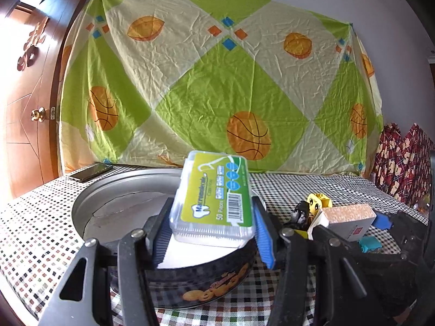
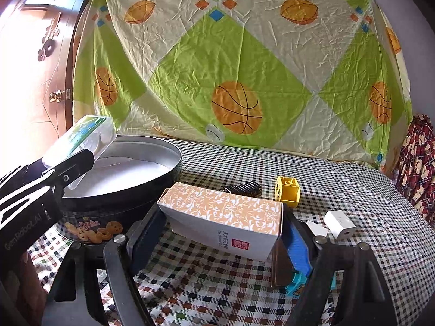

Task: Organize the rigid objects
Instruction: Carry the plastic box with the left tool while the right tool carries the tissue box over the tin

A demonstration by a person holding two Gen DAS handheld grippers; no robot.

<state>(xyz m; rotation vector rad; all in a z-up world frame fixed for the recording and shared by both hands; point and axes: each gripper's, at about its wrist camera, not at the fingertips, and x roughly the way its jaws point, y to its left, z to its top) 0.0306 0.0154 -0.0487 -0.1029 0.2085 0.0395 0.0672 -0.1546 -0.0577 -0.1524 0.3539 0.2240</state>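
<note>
Two grippers, each loaded. Left wrist view: left gripper (image 1: 214,231) fingers clamp a clear plastic floss-pick box with green label (image 1: 214,198), held above the white-lined interior of the round dark cookie tin (image 1: 206,279). Right wrist view: right gripper (image 2: 217,233) fingers pinch a white cardboard box with orange patterned top (image 2: 225,220), just right of the tin; yellow toy block (image 2: 288,191) lies farther right on the checkered tablecloth (image 2: 353,190).

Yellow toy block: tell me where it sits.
In the right wrist view the yellow toy block sits on the checked tablecloth, right of the black comb piece, behind the patterned box.
</note>
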